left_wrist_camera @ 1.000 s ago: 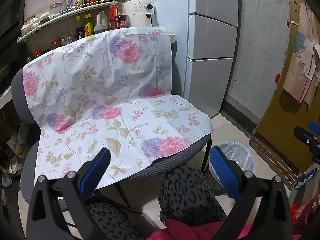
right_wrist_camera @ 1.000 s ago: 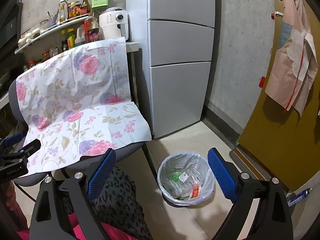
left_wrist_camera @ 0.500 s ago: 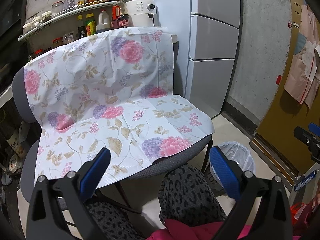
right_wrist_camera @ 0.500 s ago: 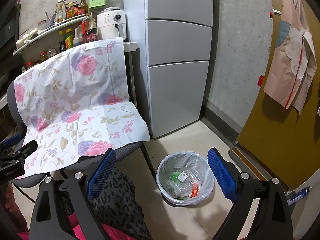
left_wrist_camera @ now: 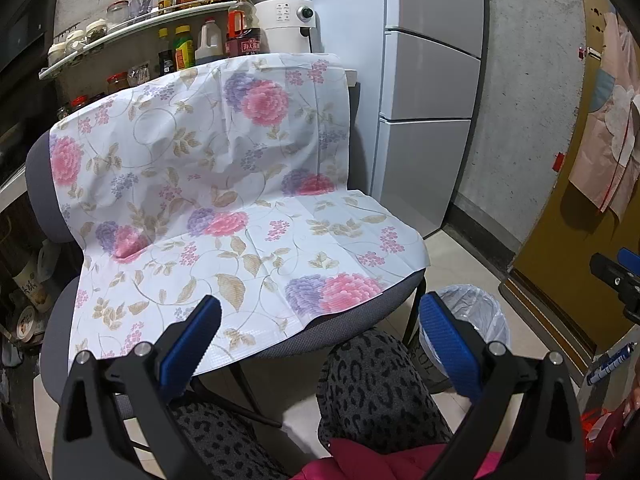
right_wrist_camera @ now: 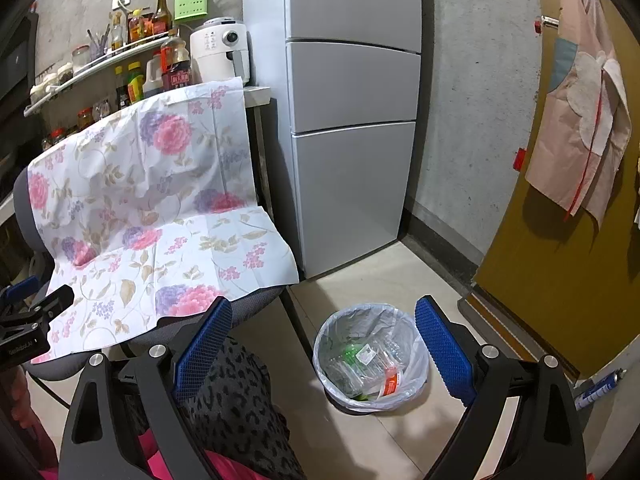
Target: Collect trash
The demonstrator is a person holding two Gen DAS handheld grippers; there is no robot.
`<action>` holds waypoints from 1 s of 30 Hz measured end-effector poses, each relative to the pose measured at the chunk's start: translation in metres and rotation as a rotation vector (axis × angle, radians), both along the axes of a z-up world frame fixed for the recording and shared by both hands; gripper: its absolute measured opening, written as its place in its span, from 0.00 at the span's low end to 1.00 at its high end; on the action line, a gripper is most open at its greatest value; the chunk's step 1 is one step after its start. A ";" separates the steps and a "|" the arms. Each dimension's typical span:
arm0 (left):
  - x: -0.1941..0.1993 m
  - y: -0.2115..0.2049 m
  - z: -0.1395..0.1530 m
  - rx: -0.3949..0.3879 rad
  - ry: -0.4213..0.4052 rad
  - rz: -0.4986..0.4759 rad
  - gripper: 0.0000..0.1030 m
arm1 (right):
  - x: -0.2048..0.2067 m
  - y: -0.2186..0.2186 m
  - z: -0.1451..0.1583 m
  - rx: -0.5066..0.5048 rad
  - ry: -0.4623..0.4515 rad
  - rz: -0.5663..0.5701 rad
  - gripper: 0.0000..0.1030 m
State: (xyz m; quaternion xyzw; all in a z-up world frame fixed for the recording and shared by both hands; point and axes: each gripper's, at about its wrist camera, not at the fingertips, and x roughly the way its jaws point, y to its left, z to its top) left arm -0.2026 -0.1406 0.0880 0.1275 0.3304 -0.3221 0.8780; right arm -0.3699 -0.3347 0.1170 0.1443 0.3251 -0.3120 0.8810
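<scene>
Hardly anything has moved since a second ago: your left gripper (left_wrist_camera: 318, 338) has drifted a touch, so the chair (left_wrist_camera: 352, 320) and its floral cloth (left_wrist_camera: 224, 184) sit slightly lower and more to the right in its view, and your right gripper (right_wrist_camera: 322, 350) has eased leftward, sliding the bin (right_wrist_camera: 370, 356) a little toward the middle of its frame. Both grippers are as wide as they were, blue pads far apart, nothing between them.

Now the bin: it stands on the tiled floor, just right of the chair's front corner and in front of the fridge (right_wrist_camera: 352, 120). From your right gripper it sits squarely between the two fingers, lower centre, well apart from the pads. Its clear liner holds crumpled clear plastic, a green piece and something with an orange-red label. From your left gripper only part of the bin (left_wrist_camera: 468, 316) shows, tucked behind the right finger and beside your knee (left_wrist_camera: 368, 384) in the spotted trousers.

The cloth lies over the chair's back and seat, bare of litter. Your left gripper (right_wrist_camera: 24, 328) pokes into the right view at the left edge, over the cloth's front corner.
</scene>
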 end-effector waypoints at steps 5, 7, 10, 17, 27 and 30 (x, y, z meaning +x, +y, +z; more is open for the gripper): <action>0.001 0.001 0.000 -0.001 -0.001 -0.001 0.94 | 0.000 0.000 0.000 0.001 0.003 -0.002 0.89; 0.001 0.001 0.000 -0.001 -0.001 -0.004 0.94 | 0.000 0.000 0.000 0.001 0.003 -0.003 0.89; 0.001 0.001 0.000 0.000 -0.001 -0.004 0.94 | 0.000 0.000 0.000 0.001 0.001 -0.003 0.89; 0.002 0.002 0.000 -0.001 -0.001 -0.003 0.94 | 0.001 0.001 0.000 0.001 0.001 -0.006 0.89; 0.001 0.005 -0.001 0.000 0.000 0.006 0.94 | 0.000 -0.001 -0.001 0.002 0.000 -0.002 0.89; 0.001 0.006 -0.001 0.001 -0.002 0.006 0.94 | 0.000 -0.002 -0.001 0.001 0.003 0.001 0.89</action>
